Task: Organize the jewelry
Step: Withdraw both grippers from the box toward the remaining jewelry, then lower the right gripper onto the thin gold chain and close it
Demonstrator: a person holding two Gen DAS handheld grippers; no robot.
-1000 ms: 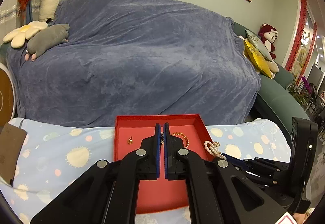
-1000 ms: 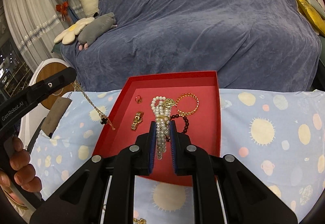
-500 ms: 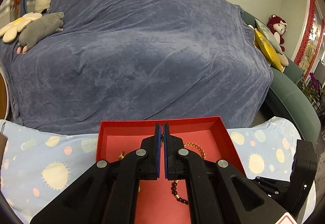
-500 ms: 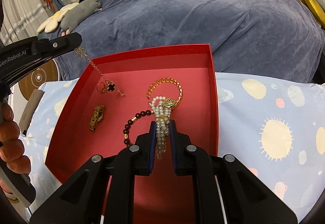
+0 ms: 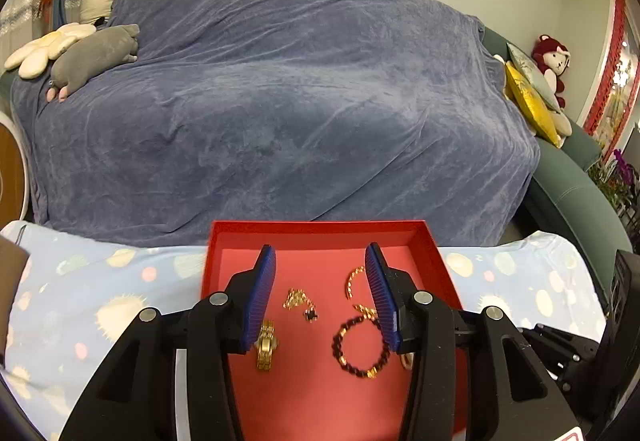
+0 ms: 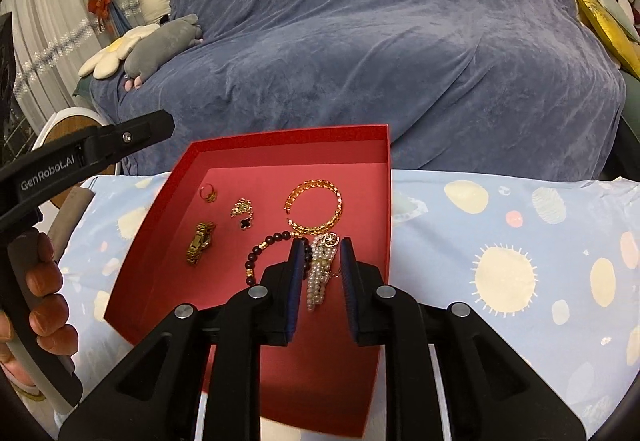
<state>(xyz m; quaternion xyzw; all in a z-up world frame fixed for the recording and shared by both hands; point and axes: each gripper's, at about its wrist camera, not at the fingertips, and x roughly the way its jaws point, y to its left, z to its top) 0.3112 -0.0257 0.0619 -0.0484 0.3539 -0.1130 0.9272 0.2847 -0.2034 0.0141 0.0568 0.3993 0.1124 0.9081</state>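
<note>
Left gripper (image 5: 320,283) fingers spread wide over the red tray (image 6: 384,177) near the worktop's far edge, fine gold chain (image 5: 300,301) lying loose between them; right gripper (image 6: 320,273) fingers parted narrowly around the pearl strand (image 6: 318,273) by the tray's right wall.

From my left wrist view, the right finger (image 5: 383,305) covers part of the gold bangle (image 5: 352,281) and bead bracelet (image 5: 360,345). The red tray (image 6: 160,225) runs off the frame's bottom edge.
</note>
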